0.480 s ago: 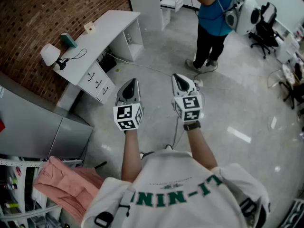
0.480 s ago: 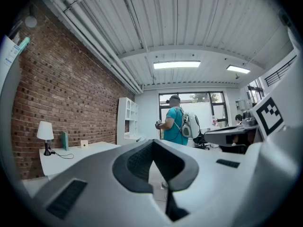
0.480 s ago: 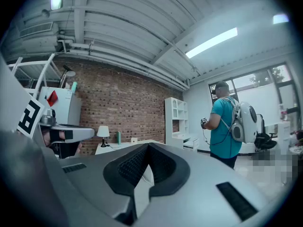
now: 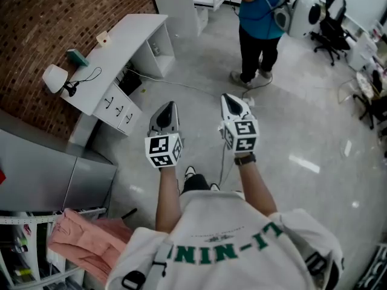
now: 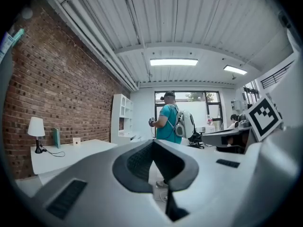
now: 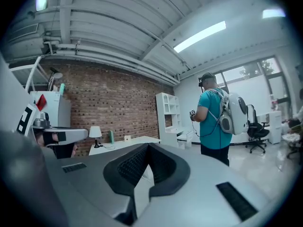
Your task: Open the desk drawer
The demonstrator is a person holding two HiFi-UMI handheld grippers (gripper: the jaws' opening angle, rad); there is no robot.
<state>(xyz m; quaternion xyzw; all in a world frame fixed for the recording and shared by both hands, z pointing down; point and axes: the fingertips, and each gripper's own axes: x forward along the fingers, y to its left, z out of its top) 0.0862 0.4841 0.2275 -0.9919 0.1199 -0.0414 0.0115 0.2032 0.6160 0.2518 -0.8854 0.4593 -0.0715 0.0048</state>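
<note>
Head view looks steeply down on the left gripper and the right gripper, held side by side over the grey floor, both pointing toward the far side of the room. Each gripper's own view shows its jaws pressed together with nothing between them.

The white desk stands at the far left, well apart from both grippers. Its long axis runs along the brick wall, from near left to far right. Its stack of three drawers sits under the near end of the top. The drawer fronts carry dark handles and face out to the open floor on the right, and all three appear flush with one another. A white lamp stands on the near end of the desk top.

At the far side, beyond the grippers, a person in a teal shirt with a white backpack stands beside a white shelf unit.
</note>
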